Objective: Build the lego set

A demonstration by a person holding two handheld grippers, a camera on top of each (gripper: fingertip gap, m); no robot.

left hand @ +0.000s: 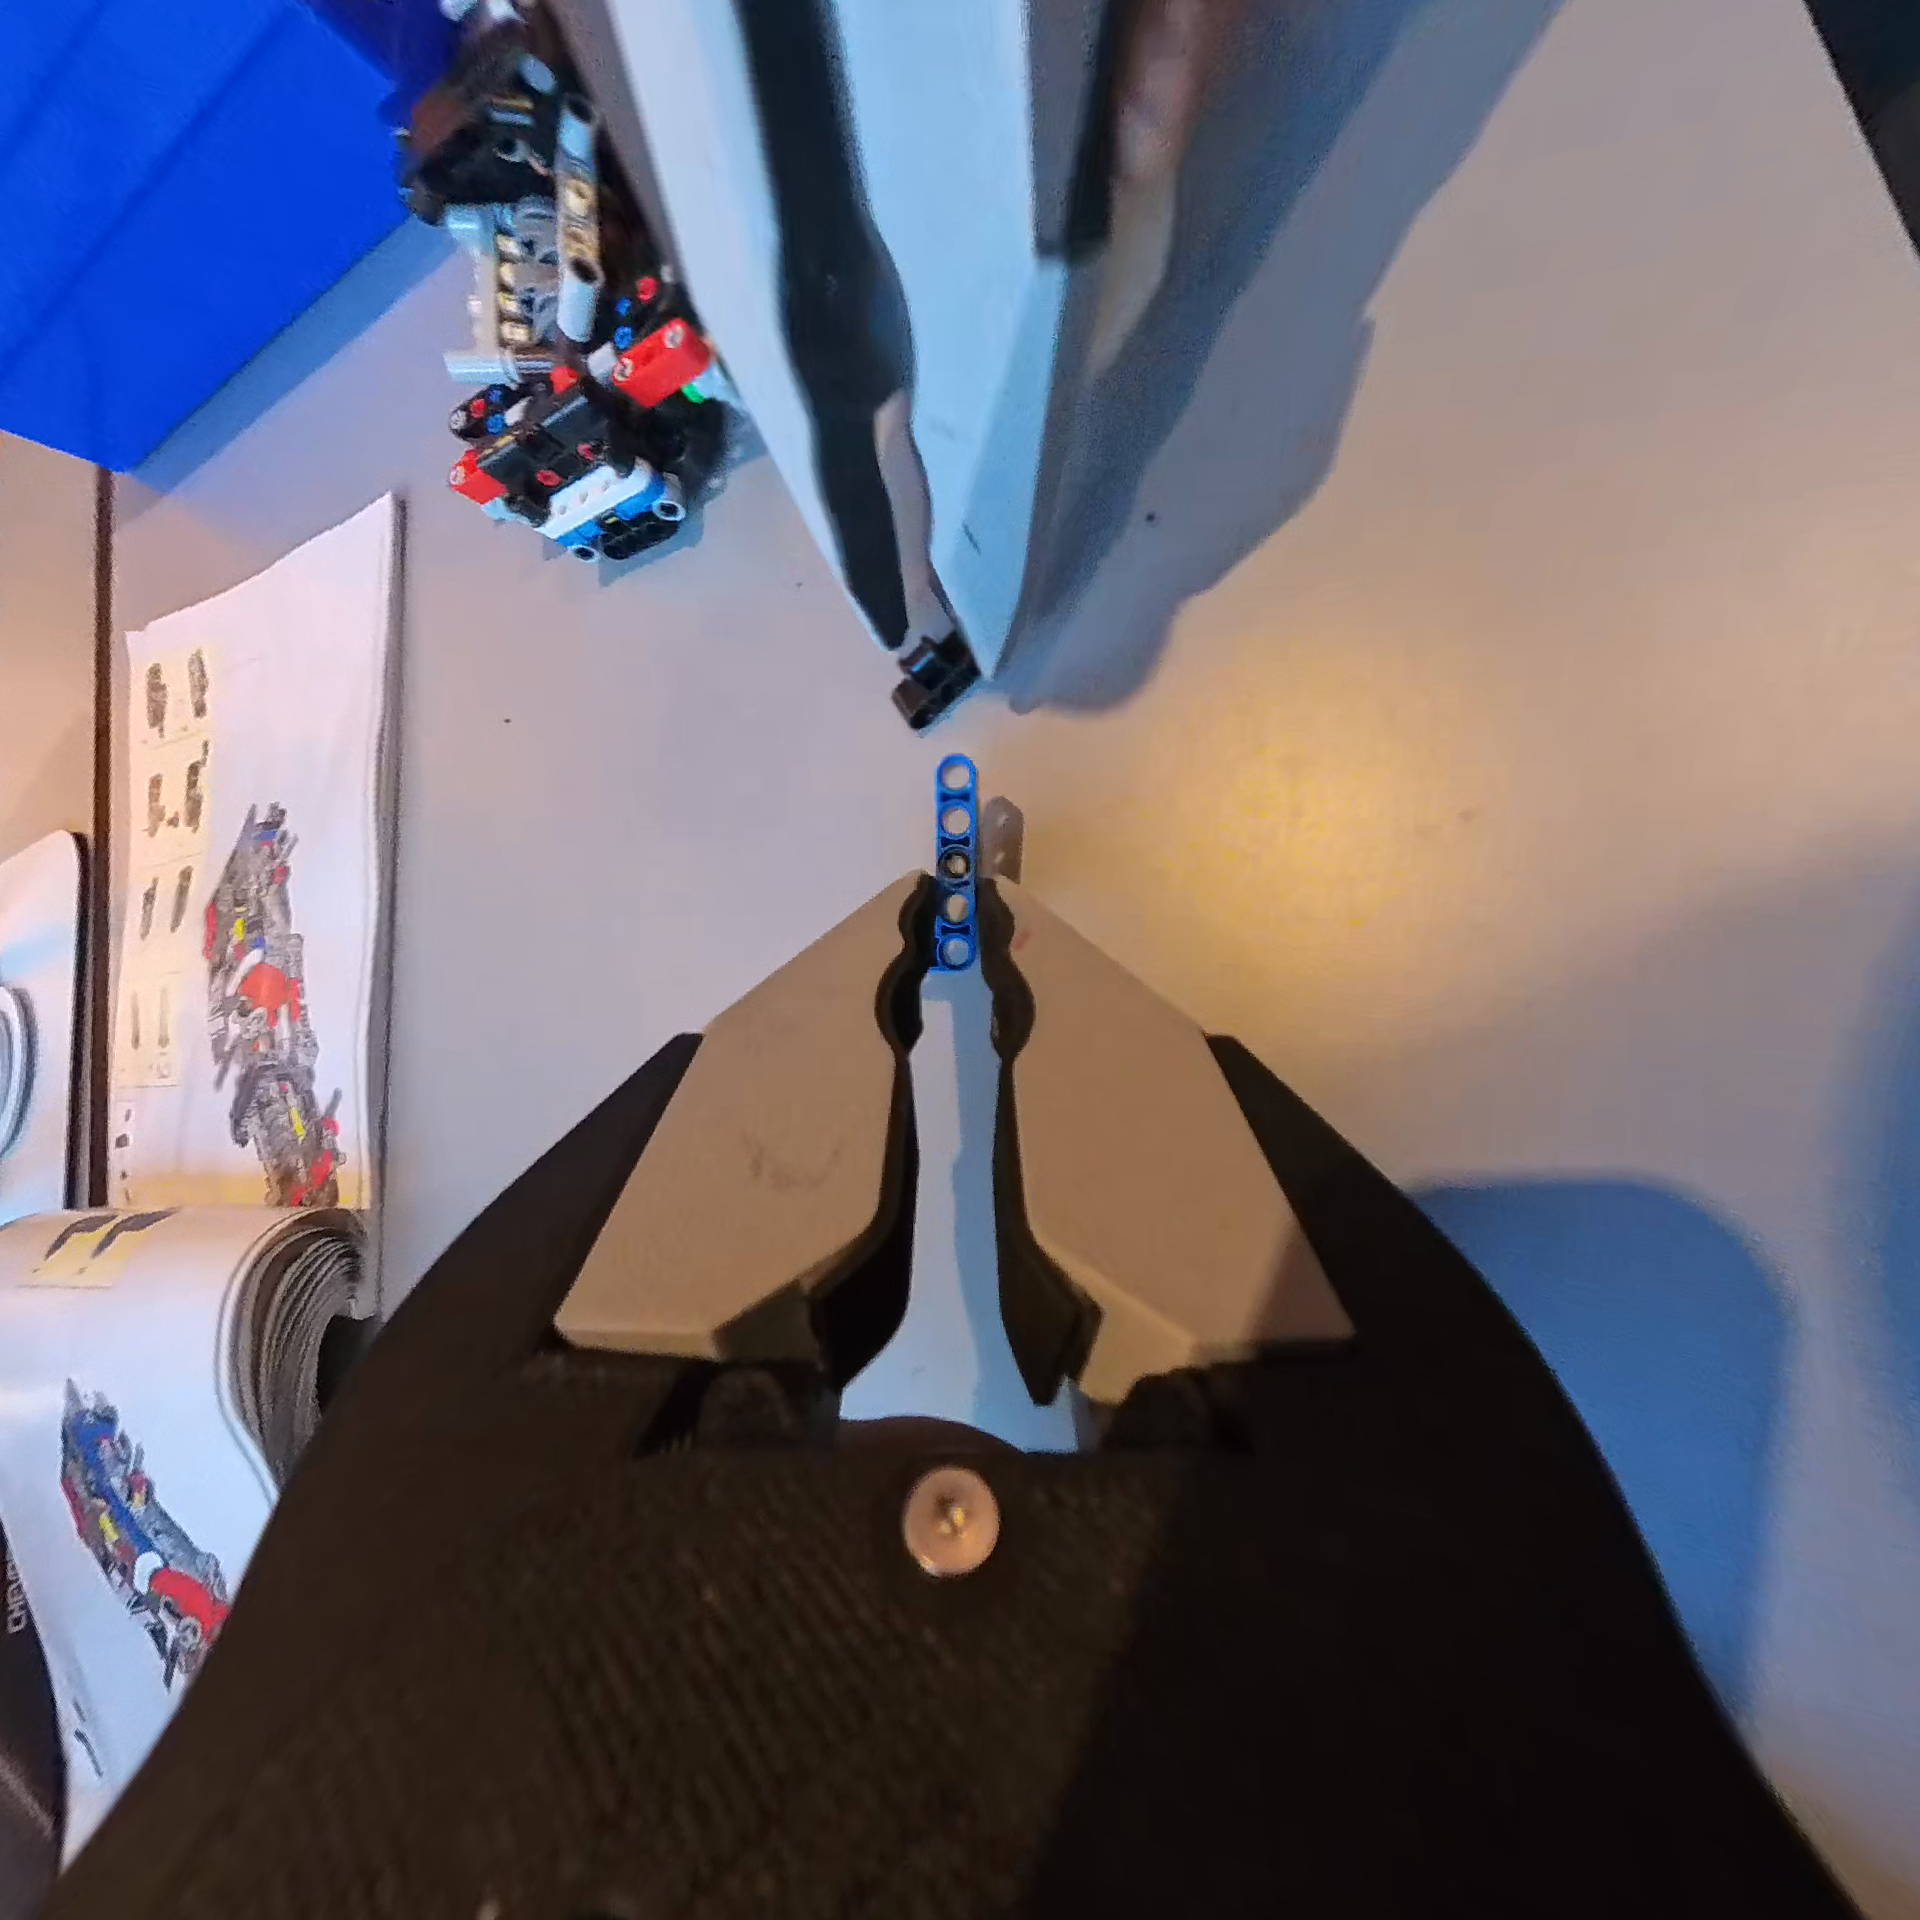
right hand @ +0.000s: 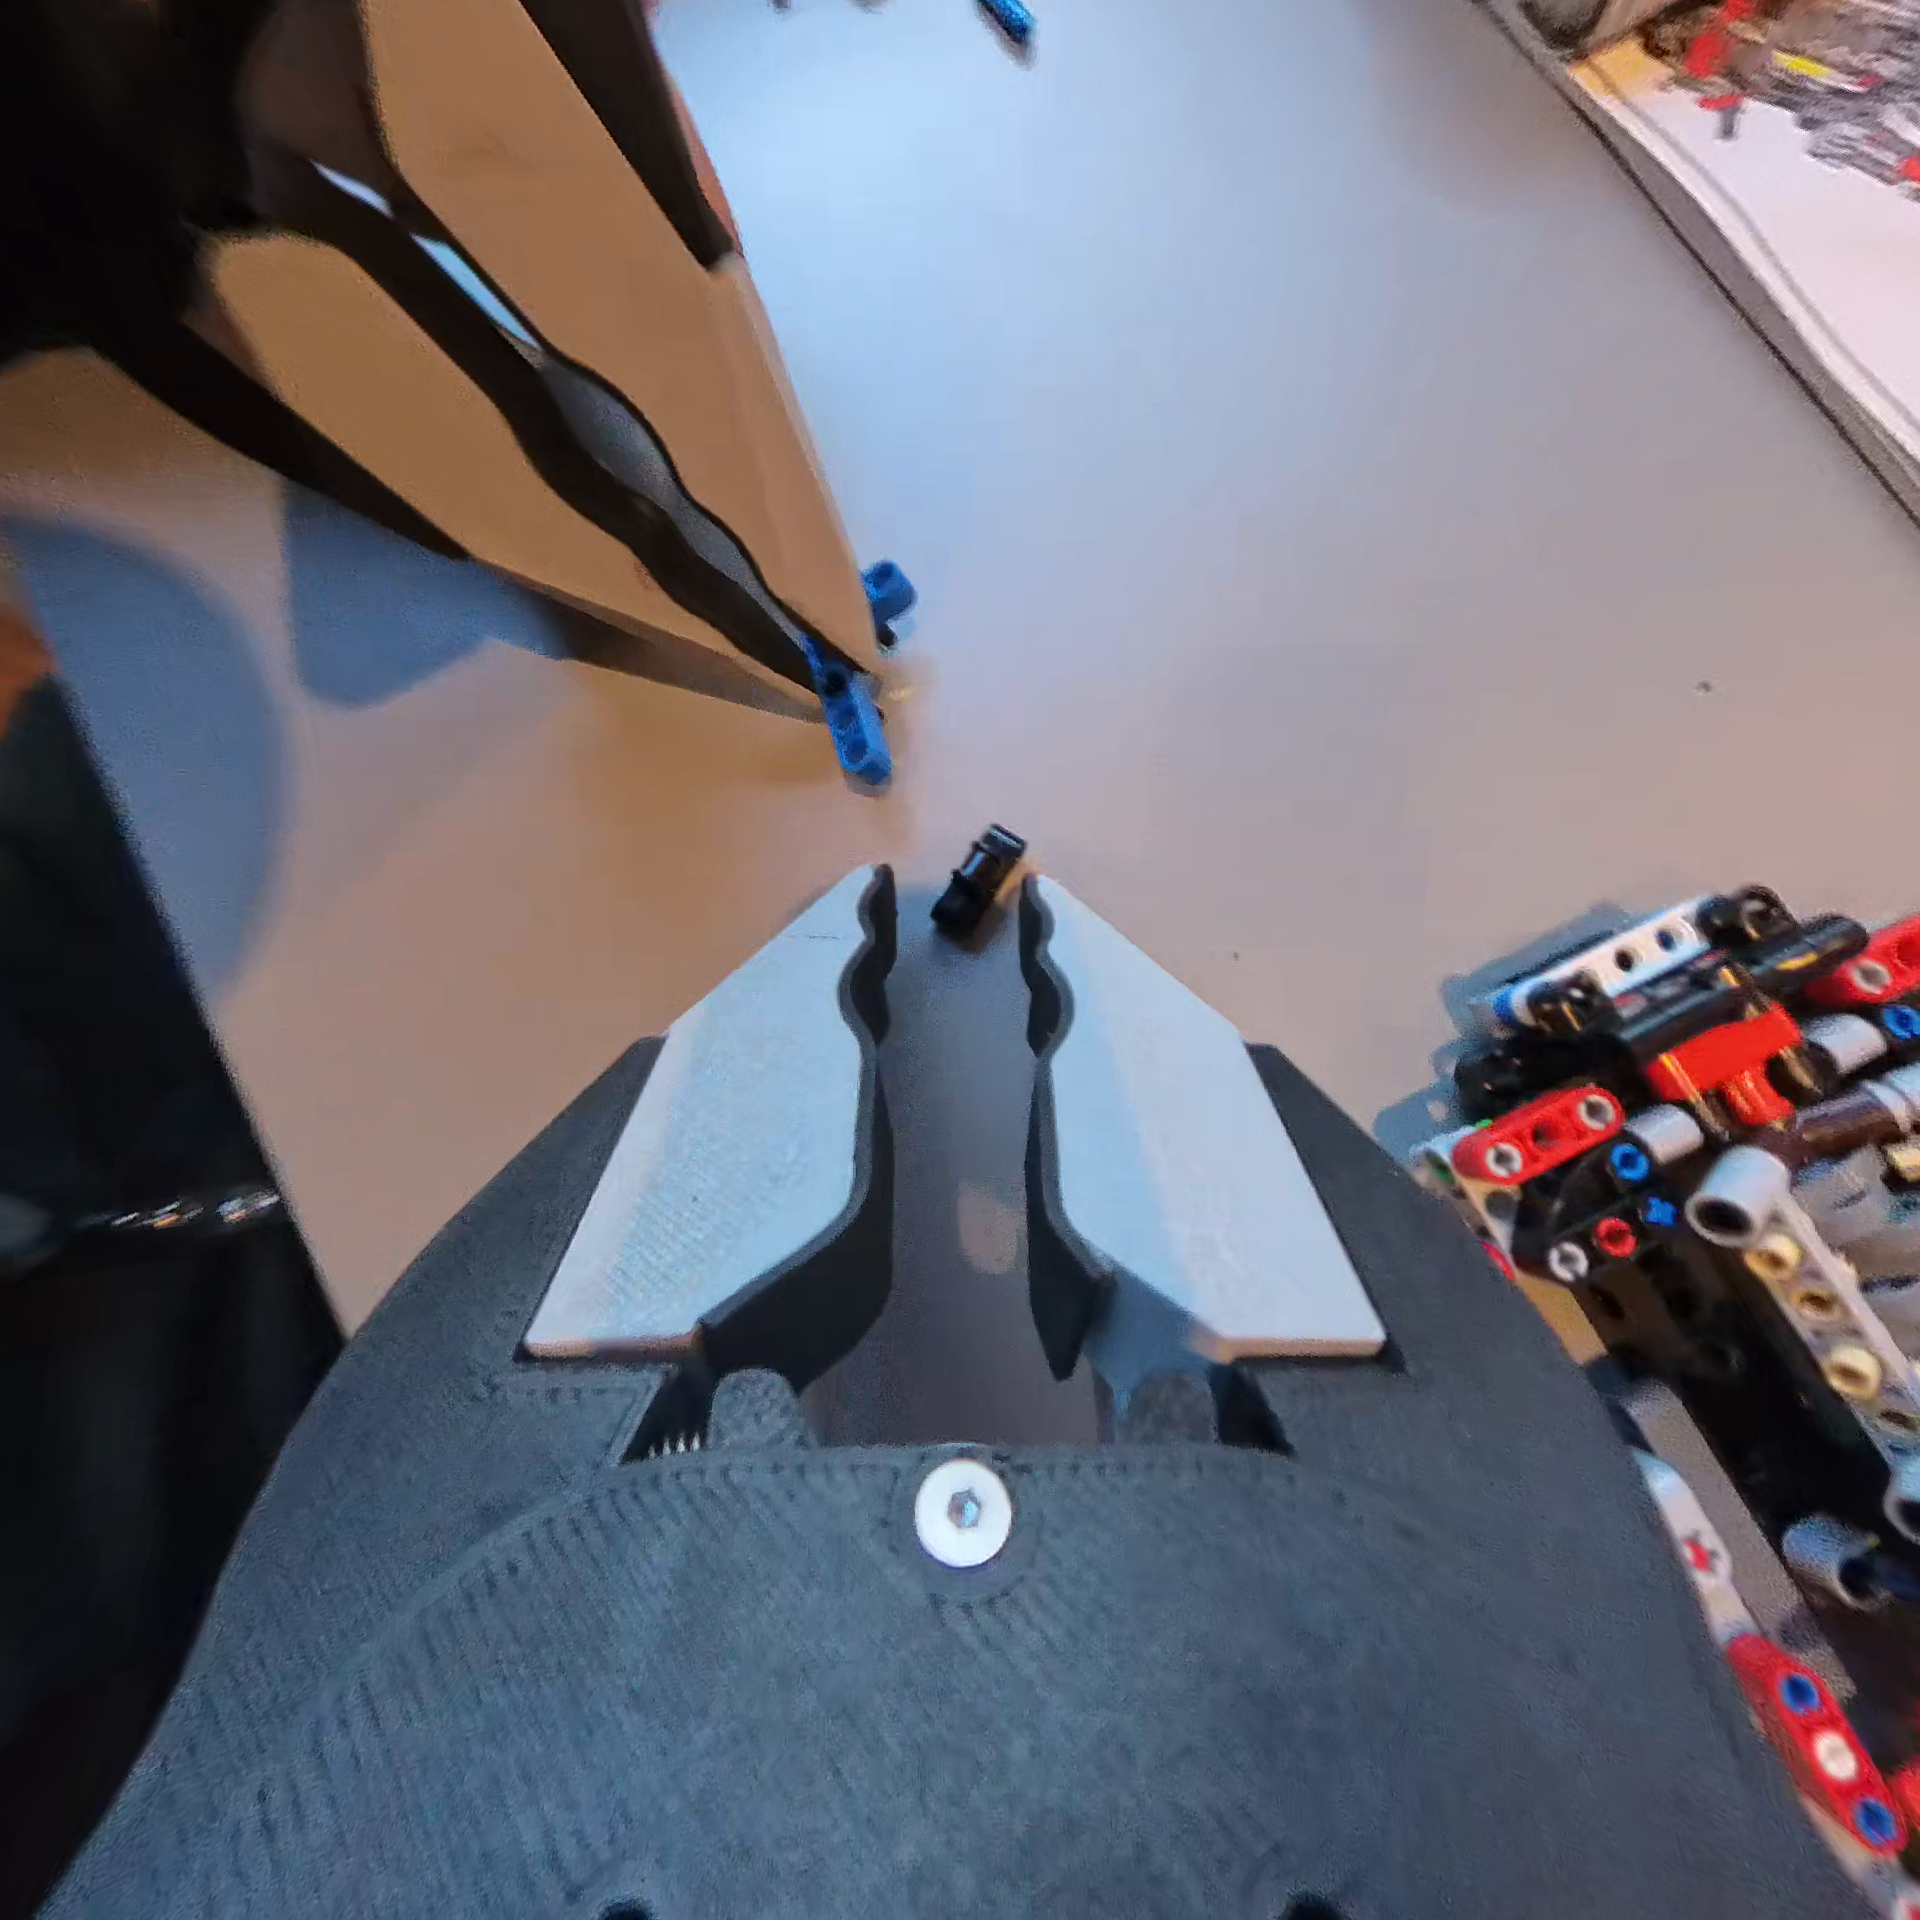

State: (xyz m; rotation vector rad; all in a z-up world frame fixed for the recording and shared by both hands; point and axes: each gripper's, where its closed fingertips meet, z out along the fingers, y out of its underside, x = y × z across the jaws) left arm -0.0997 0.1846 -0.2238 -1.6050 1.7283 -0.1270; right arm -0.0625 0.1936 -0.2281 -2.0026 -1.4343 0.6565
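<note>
My left gripper [left hand: 954,891] is shut on a thin blue beam with holes [left hand: 956,821]. The beam sticks forward from the tips, above the table, with a small black pin in its middle hole. My right gripper [right hand: 956,883] has a short black connector [right hand: 979,885] between its fingertips, jaws a little apart around it. In the left wrist view the right gripper [left hand: 940,649] comes down from the top, and the connector [left hand: 933,684] is just beyond the beam's far end. In the right wrist view the left gripper [right hand: 836,681] enters from the upper left with the blue beam [right hand: 856,736].
A partly built model of black, red, grey and blue parts [left hand: 571,395] [right hand: 1683,1122] lies on the light table. An open instruction booklet [left hand: 260,883] [right hand: 1787,208] lies beside it. A blue box [left hand: 156,208] stands at the far left. A loose blue piece [right hand: 1003,21] lies farther off. Left tips to right tips: about 5 centimetres.
</note>
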